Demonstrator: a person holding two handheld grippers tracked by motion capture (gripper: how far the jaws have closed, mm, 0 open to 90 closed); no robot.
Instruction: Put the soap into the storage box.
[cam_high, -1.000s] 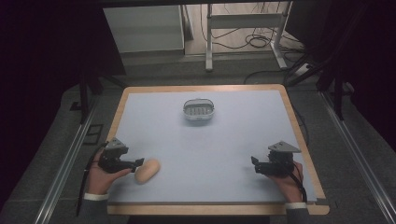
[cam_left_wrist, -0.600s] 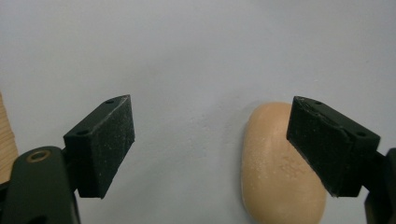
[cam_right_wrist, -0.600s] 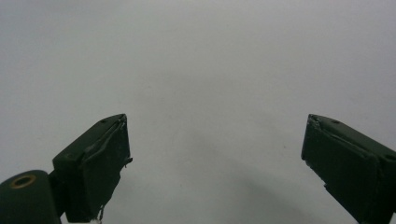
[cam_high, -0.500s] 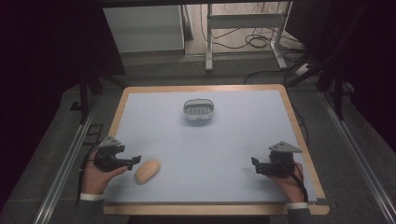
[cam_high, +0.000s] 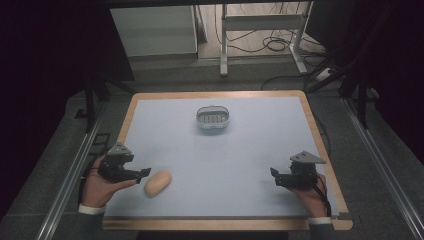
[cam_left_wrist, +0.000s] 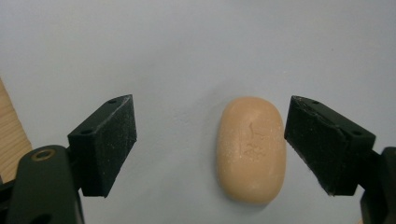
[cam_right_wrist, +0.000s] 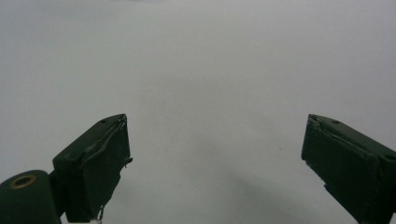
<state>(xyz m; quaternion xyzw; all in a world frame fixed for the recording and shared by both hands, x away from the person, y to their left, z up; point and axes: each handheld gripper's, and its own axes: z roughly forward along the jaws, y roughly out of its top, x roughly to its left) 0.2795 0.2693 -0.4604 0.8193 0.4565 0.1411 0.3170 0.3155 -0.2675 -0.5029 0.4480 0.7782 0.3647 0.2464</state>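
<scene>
A tan oval bar of soap (cam_high: 158, 183) lies flat on the pale blue table top near the front left. My left gripper (cam_high: 144, 173) is open just left of it, jaws pointing at the bar. In the left gripper view the soap (cam_left_wrist: 251, 149) lies between the spread jaws, close to the right pad (cam_left_wrist: 324, 145) and apart from the left one; the gripper's midpoint (cam_left_wrist: 210, 142) is over bare table. My right gripper (cam_high: 274, 174) rests open near the front right, and in its own view the gripper (cam_right_wrist: 217, 163) has nothing between its jaws.
A small white soap dish (cam_high: 213, 117) with a slotted floor stands at the back middle of the table. The wooden table edge (cam_high: 125, 117) frames the blue mat. Metal rails run along both sides, and a stand with cables is behind.
My left gripper has drawn back to the left, off the soap, and now has its jaws apart beside the bar. The soap and the right gripper have stayed put.
</scene>
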